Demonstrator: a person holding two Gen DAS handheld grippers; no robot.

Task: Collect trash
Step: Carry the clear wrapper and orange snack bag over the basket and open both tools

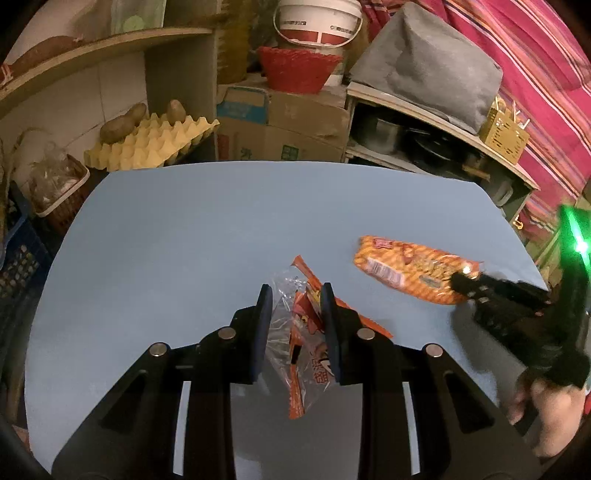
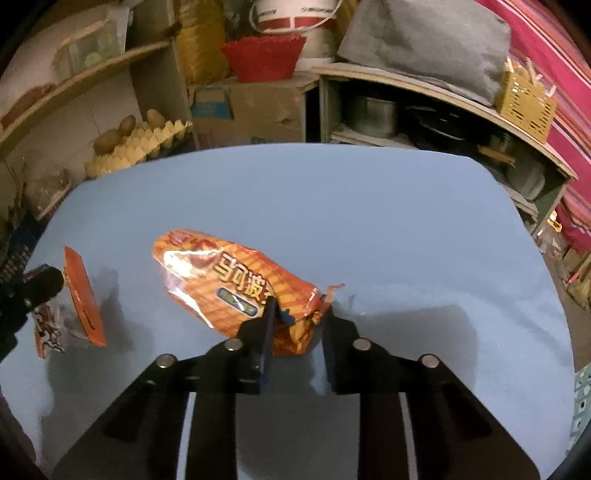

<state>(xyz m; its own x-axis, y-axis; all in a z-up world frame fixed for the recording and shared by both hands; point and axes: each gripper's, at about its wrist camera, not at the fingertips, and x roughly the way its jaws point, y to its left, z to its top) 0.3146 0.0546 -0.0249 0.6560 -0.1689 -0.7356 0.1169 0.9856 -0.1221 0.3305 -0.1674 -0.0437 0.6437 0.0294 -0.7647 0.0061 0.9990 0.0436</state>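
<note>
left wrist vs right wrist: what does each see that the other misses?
Left wrist only: the person's right hand on the right gripper's handle, a green light above it, and the barcode side of the orange snack bag.

Right wrist only: the snack bag's printed front with large Chinese characters, its torn end between the right gripper fingers, and the bag's shadow on the table.

Both: the blue table, the clear-and-orange wrapper in the left gripper, the egg tray with potatoes, the red basket and the white bucket.
</note>
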